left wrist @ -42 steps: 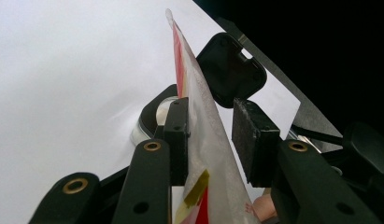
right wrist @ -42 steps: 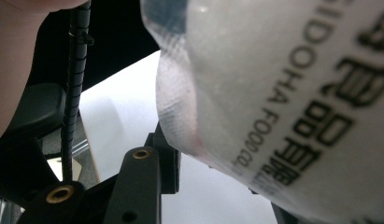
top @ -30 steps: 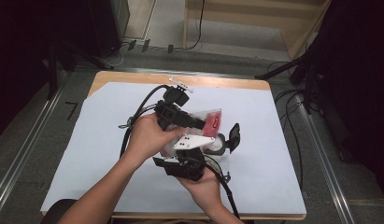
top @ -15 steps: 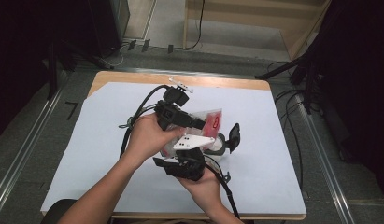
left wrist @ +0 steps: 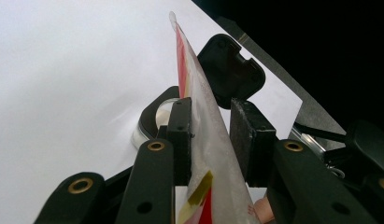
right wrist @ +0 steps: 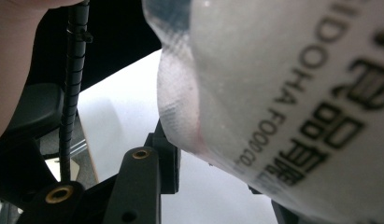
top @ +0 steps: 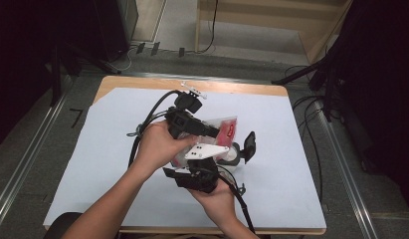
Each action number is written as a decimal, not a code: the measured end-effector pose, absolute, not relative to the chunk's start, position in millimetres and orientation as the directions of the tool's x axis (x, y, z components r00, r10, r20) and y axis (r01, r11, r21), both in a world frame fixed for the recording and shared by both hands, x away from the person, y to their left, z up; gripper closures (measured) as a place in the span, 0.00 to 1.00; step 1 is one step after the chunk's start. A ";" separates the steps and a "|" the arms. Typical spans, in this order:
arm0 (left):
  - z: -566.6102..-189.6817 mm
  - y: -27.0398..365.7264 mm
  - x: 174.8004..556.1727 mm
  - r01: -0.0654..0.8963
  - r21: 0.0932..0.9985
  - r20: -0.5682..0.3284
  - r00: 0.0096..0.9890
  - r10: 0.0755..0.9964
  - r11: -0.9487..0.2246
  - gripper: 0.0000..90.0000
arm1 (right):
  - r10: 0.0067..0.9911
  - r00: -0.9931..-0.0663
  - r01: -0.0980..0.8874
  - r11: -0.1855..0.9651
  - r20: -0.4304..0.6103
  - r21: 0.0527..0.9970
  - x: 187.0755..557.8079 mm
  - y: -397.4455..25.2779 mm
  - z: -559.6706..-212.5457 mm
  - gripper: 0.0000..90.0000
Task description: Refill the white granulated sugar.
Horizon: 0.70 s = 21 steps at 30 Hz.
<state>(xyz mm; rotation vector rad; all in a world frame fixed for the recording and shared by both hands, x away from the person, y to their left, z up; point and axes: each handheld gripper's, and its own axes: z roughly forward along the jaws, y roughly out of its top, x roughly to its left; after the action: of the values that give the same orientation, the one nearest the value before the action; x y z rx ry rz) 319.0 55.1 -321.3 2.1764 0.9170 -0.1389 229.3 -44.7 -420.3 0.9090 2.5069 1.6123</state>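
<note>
A clear snack bag (top: pixel 226 127) with red print hangs above the middle of the table. In the left gripper view the bag (left wrist: pixel 206 140) stands edge-on between the two pads, and my left gripper (left wrist: pixel 211 106) is shut on it. From the high view the left gripper (top: pixel 213 133) reaches in from the left and my right gripper (top: pixel 207 158) from below, under its grey plate. The bag (right wrist: pixel 283 93) lies close over the right gripper (right wrist: pixel 217 144); one pad (right wrist: pixel 167 154) touches its sealed edge and the other is hidden.
A small round container (top: pixel 235 154) sits on the white sheet (top: pixel 291 129) just right of the grippers, its black hinged lid (top: pixel 249 145) standing open; the left gripper view has it (left wrist: pixel 154 114) behind the bag. Cables (top: pixel 147 119) trail left.
</note>
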 end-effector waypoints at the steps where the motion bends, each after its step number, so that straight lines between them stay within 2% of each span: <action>1: -320.7 54.9 318.9 0.655 0.604 -0.366 0.734 0.572 -0.455 0.78 | 0.482 -0.830 0.456 0.294 0.281 0.840 229.3 -44.7 -420.3 0.71; 21: -322.8 54.5 320.2 0.663 0.591 -0.381 0.731 0.566 -0.459 0.78 | 0.487 -0.825 0.462 0.294 0.285 0.837 228.4 -44.6 -421.9 0.71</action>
<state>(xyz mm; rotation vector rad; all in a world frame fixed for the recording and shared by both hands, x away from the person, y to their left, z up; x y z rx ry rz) 320.2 54.5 -322.8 2.1800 0.9236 -0.1662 228.4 -44.6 -421.9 0.9202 2.5074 1.6077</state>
